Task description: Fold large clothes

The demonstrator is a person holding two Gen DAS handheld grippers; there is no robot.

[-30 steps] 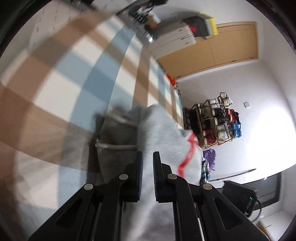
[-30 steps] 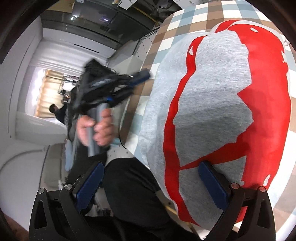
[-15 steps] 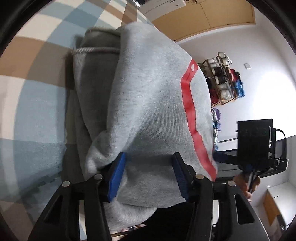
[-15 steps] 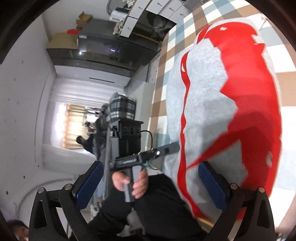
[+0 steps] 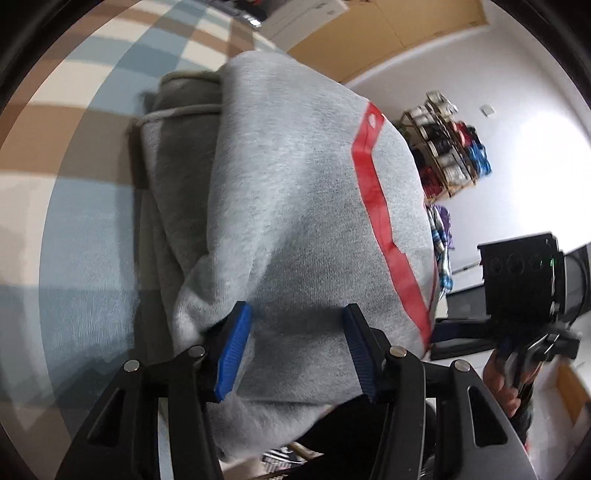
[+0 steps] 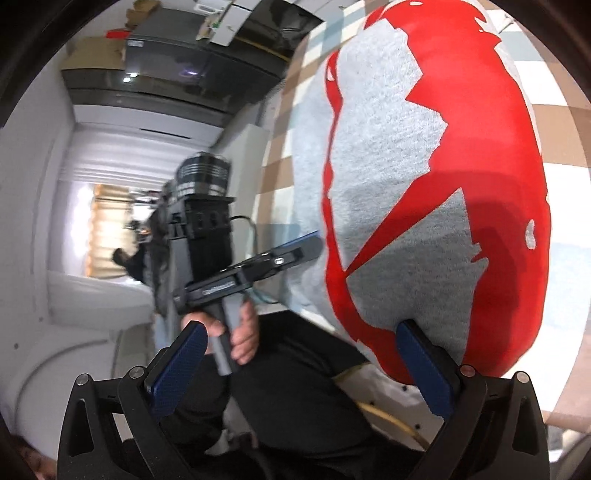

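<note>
A grey hoodie [image 5: 295,203] with a large red print [image 6: 498,184] lies folded on a checked cloth [image 5: 74,221]. Its white drawstring [image 5: 177,112] shows at the far left. My left gripper [image 5: 295,339] is open about halfway, and the hoodie's near edge lies between and under its blue pads [image 5: 234,347] without being squeezed. In the right wrist view the left gripper [image 6: 310,243] points at the hoodie's side. My right gripper [image 6: 300,328] is wide open: one finger [image 6: 424,365] is over the red near edge, the other over a hand [image 6: 240,332].
The person's dark trousers [image 6: 295,387] sit against the table's near edge. A shoe rack [image 5: 450,147] and wooden doors [image 5: 388,29] stand beyond the table. A dark cabinet [image 6: 184,74] and a person far back [image 6: 125,258] are to the left.
The left gripper was shut above the hoodie, then opened and dropped to the near edge, where it has stayed. The right gripper shifted and rolled a little, still wide open.
</note>
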